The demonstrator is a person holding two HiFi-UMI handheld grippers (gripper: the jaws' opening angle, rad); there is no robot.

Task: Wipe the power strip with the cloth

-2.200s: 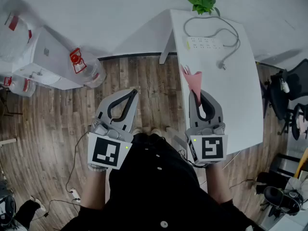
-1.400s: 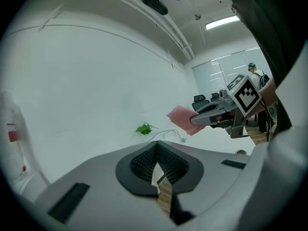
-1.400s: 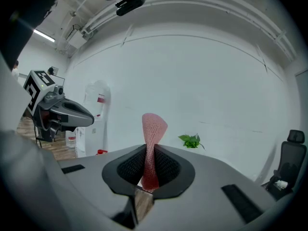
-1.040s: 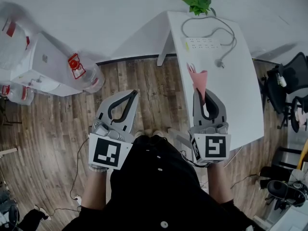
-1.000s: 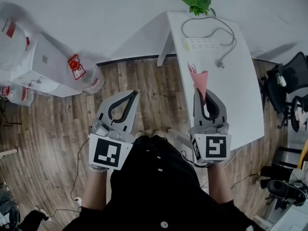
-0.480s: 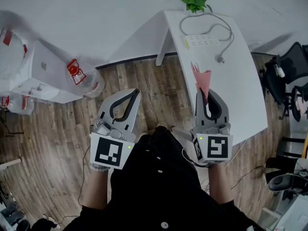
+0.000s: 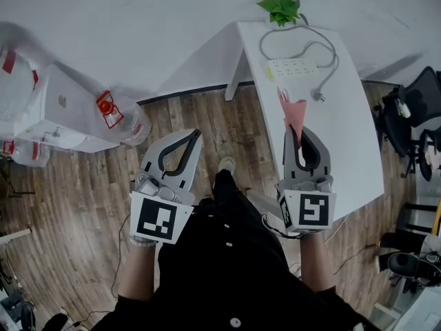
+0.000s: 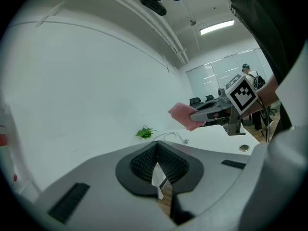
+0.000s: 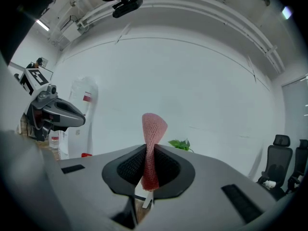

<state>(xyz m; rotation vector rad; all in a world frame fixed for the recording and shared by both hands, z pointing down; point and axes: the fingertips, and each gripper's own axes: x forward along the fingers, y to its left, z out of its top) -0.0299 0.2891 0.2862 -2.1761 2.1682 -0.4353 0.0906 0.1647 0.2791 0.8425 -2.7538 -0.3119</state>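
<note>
The person stood in a dark buttoned top (image 7: 227,267), a gripper in each hand held out at about the same height. The left gripper (image 7: 193,133) hung over the wooden floor (image 7: 89,205), its jaws pressed together with nothing between them. The right gripper (image 7: 298,127) reached over the near part of the white table (image 7: 348,150), its jaws clamped on the pink cloth (image 7: 292,112). The cloth stood up past the jaw tips in a loose, folded peak, clear of the tabletop as far as I could tell.

Further along the table lay the plug (image 7: 318,96) at the end of a grey cord (image 7: 324,47), which looped round towards the far edge. The white power strip (image 7: 293,67) lay flat and crosswise inside that loop, well apart from the cloth and from both grippers. Beyond it, at the table's far end, a small green plant (image 7: 282,7) sat close against the pale wall (image 7: 172,19).

Off to the left, a clear water jug with a red label (image 7: 116,108) leaned by a white cabinet (image 7: 58,112). On the right, a black office chair (image 7: 406,119) stood beside the table.
</note>
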